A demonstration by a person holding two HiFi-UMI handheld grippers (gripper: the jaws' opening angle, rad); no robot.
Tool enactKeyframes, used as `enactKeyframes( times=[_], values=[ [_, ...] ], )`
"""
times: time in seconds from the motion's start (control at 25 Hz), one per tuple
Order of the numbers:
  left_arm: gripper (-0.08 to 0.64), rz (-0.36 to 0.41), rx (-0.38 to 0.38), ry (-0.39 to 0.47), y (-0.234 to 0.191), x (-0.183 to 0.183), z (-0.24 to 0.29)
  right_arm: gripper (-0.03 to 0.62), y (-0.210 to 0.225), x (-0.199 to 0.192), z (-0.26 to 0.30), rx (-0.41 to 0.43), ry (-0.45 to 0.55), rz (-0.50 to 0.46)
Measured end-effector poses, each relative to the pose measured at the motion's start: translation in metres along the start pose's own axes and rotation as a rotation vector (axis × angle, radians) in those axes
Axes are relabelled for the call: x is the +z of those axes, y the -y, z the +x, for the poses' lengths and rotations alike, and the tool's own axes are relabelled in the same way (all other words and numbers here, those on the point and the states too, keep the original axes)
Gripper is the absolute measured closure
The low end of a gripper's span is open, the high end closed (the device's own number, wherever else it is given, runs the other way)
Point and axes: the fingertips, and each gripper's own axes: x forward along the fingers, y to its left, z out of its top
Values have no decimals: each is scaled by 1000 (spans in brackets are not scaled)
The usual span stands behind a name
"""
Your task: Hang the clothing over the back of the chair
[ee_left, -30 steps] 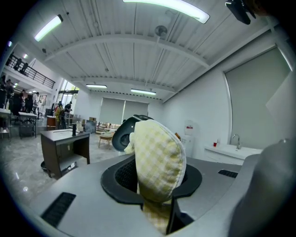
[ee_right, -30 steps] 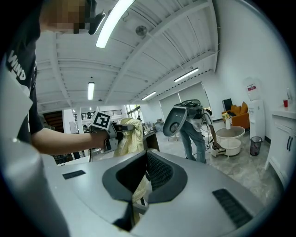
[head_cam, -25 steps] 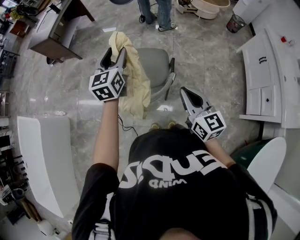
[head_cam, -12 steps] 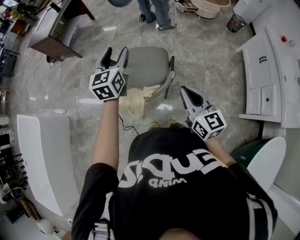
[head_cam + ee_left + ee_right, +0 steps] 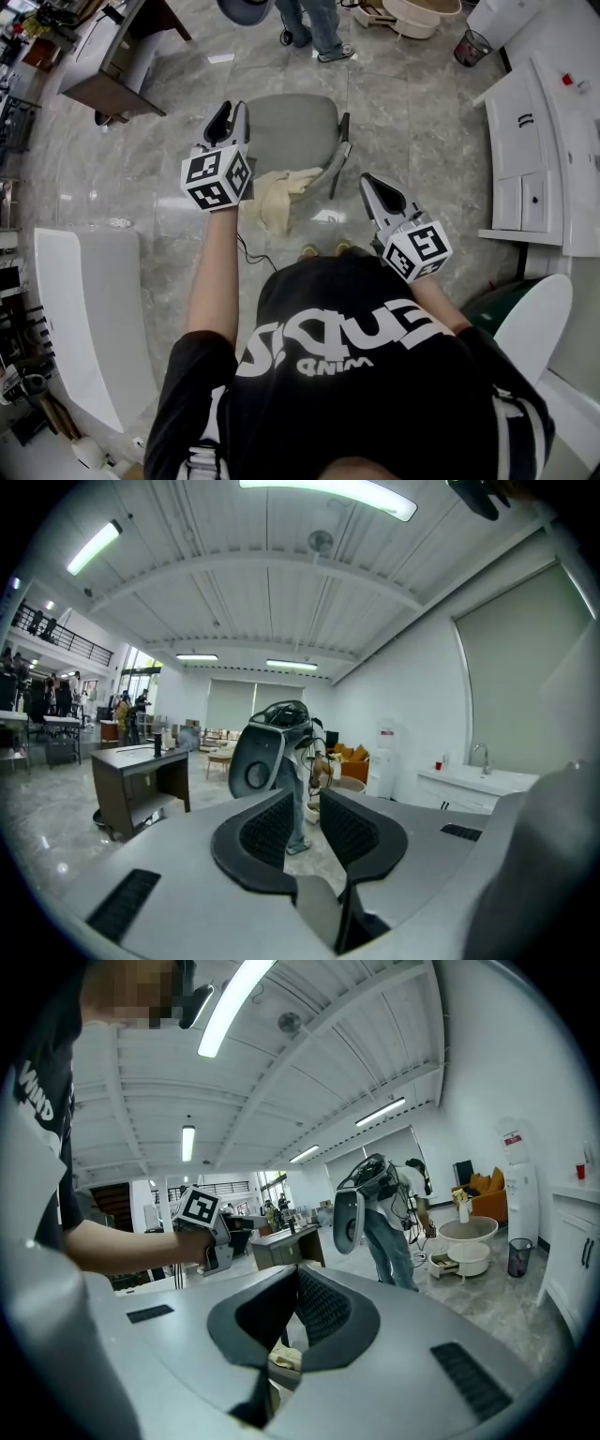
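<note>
The left claw (image 5: 231, 112) stands partly open with nothing between its jaws, which have just been closing on air, above the left edge of the grey chair (image 5: 292, 131). The right claw (image 5: 368, 180) is closed and empty, just right of the chair on its near side. The cream garment (image 5: 279, 192) lies free of both, bunched over the near-left end of the chair's back, one fold hanging toward the floor. The draping looks nearly done. The next move likely calls for regripping an edge and spreading the garment along the back so it cannot slip off.

The left tool (image 5: 231, 111) hides part of the chair (image 5: 295, 131); only a bystander's legs (image 5: 328, 28) show.
</note>
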Motion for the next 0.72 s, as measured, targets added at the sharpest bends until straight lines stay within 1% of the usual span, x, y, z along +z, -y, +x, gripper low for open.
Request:
enactKeyframes(
  times=[0.08,0.16,0.32,0.52,0.72],
  values=[
    [511,-8,1,2,0,-2,-6,578,-1,0,1,4,1,-3],
    [543,-22,1,5,2,-3,-12,578,-2,0,1,6,1,-4],
    [545,-61,-23,13,10,-6,-30,578,-6,-1,3,12,1,-2],
    [545,-79,-55,20,28,-13,-60,578,-10,-1,5,25,4,-6],
    [545,-122,-67,18,37,-24,-91,578,-13,1,8,34,5,-6]
  ],
)
